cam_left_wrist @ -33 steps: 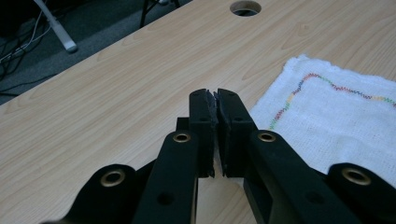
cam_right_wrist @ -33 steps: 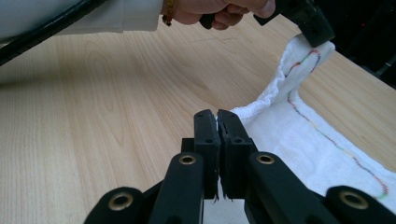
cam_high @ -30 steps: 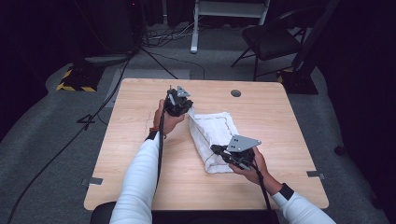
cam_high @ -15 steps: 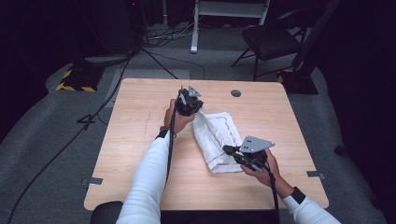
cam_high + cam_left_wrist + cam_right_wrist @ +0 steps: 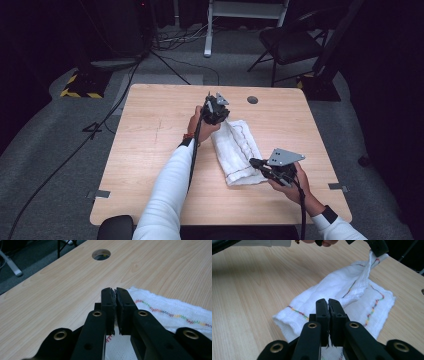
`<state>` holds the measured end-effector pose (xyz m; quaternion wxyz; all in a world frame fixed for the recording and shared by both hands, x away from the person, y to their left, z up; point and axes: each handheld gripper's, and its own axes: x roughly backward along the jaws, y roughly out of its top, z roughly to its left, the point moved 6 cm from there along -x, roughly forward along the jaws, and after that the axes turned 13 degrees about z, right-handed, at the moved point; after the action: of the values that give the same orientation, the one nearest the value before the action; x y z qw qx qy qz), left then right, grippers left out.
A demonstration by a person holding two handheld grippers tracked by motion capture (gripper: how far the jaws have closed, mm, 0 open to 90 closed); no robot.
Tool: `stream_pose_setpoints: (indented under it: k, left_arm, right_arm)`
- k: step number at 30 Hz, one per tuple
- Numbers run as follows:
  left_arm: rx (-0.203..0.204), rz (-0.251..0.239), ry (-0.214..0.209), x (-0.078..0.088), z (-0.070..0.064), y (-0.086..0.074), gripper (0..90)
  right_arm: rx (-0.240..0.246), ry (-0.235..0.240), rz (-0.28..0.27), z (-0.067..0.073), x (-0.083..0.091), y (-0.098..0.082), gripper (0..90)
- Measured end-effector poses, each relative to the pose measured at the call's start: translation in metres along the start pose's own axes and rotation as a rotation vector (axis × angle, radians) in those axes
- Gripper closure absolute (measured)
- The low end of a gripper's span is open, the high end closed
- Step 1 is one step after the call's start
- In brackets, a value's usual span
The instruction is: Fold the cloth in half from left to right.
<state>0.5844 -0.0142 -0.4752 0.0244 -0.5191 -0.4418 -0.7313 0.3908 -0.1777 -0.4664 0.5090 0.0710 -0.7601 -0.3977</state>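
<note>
A white towel (image 5: pixel 237 150) with coloured zigzag stitching lies half folded on the wooden table (image 5: pixel 150 130). My left gripper (image 5: pixel 216 111) is shut on the towel's far corner and holds that corner a little off the table. In the left gripper view the jaws (image 5: pixel 115 293) are pressed together with the towel (image 5: pixel 175 312) trailing off to the right. My right gripper (image 5: pixel 255 162) is shut on the towel's near edge. In the right gripper view a sliver of cloth is pinched between the jaws (image 5: pixel 328 303), and the towel (image 5: pixel 332 287) stretches up to the left gripper (image 5: pixel 377 248).
A round cable hole (image 5: pixel 252 100) sits near the table's far edge, just beyond the left gripper, also seen as the hole (image 5: pixel 101 254). A dark chair (image 5: pixel 292 45) and floor cables lie behind the table. A yellow-black striped block (image 5: pixel 80 87) is on the floor at the left.
Both hands have shifted to the right across the table, carrying the towel with them. The left gripper went right and slightly farther away; the right gripper went right and nearer the front edge.
</note>
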Motion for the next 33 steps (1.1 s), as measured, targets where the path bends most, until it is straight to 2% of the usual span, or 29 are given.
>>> stream_pose_setpoints:
  k: [11,18,21,25,28,29,33]
  left_arm:
    - [-0.038,0.045,-0.002,-0.03,-0.023,0.012,84.7]
    - [-0.06,0.064,0.008,-0.047,-0.036,0.022,84.1]
    - [-0.053,0.06,0.008,-0.051,-0.038,0.025,84.1]
    - [-0.067,0.074,0.019,-0.056,-0.039,0.027,84.8]
    - [-0.055,0.069,0.032,-0.06,-0.038,0.029,84.1]
    - [-0.059,0.08,0.033,-0.061,-0.037,0.029,84.5]
    - [-0.067,0.089,0.028,-0.066,-0.04,0.028,83.8]
  right_arm:
    - [-0.018,-0.016,0.06,-0.006,0.002,-0.029,87.5]
    - [-0.031,-0.023,0.086,-0.01,0.003,-0.04,87.5]
    - [-0.025,-0.025,0.1,-0.01,0.001,-0.042,87.5]
    - [-0.028,-0.019,0.124,-0.01,-0.001,-0.046,87.5]
    - [-0.035,-0.014,0.144,-0.01,-0.003,-0.048,87.4]
    - [-0.035,-0.014,0.148,-0.01,-0.004,-0.049,87.4]
    - [-0.038,-0.01,0.176,-0.01,-0.008,-0.052,87.3]
